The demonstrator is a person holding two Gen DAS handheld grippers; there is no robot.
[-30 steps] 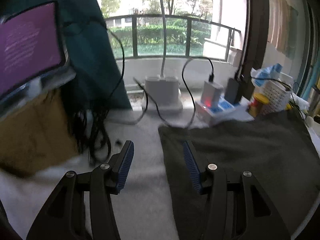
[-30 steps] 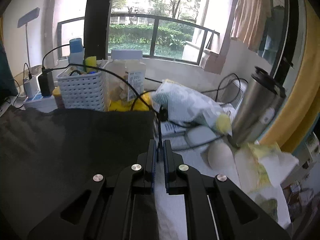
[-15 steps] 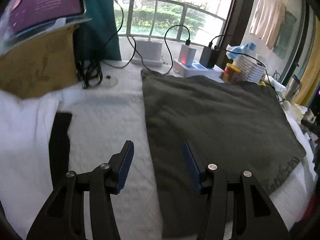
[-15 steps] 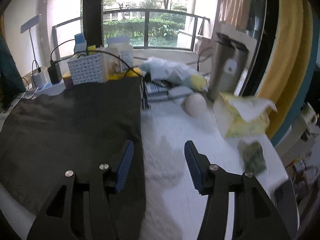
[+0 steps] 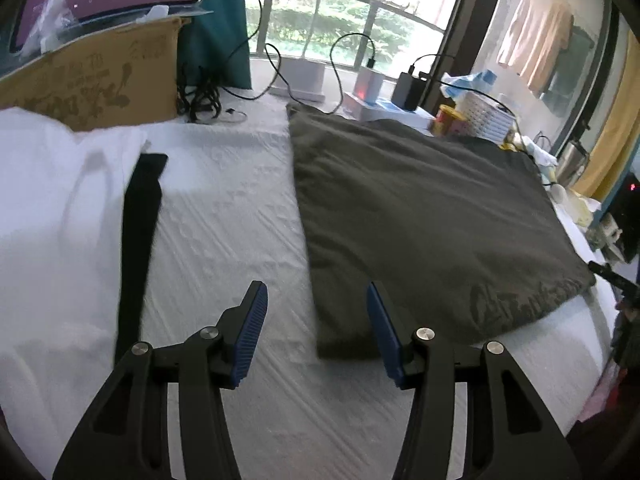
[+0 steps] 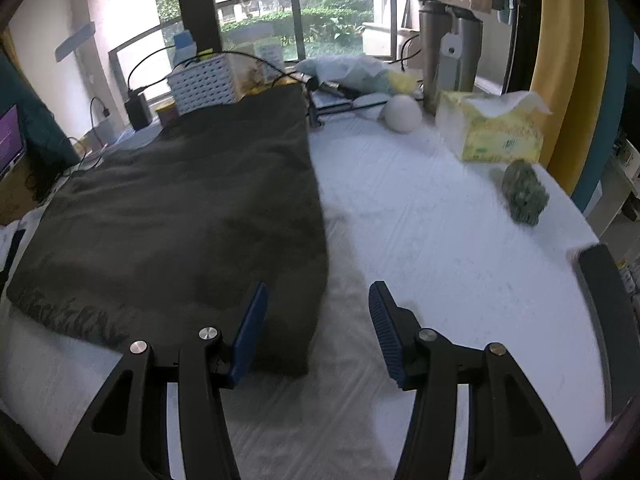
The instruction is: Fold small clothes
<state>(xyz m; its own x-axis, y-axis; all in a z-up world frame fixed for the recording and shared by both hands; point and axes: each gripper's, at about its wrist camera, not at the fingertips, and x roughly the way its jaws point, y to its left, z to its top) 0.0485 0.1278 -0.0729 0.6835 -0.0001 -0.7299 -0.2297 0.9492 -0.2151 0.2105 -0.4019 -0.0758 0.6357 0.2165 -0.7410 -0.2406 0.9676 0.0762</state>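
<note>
Left wrist view shows the dark green garment [image 5: 420, 216] lying flat on the white table cover [image 5: 224, 216], with the left gripper [image 5: 316, 328] wide and empty over its near left corner. The right gripper [image 6: 316, 324], jaws just opened and holding nothing, straddles the near right edge. A one-layer pinch could drag the cloth askew, and the basket [image 6: 204, 84], cables and tissue box [image 6: 492, 132] crowd the far side.

Daylight reaches you from the window [image 5: 352, 12], blown out white up top in both views. Room itself is dim; the dark cloth [image 6: 180, 208] loses detail. Heavy fisheye bend and black vignette at the edges. Right view looks motion-smeared, probably, worst on the dark object [image 6: 604, 312] at the right edge.
</note>
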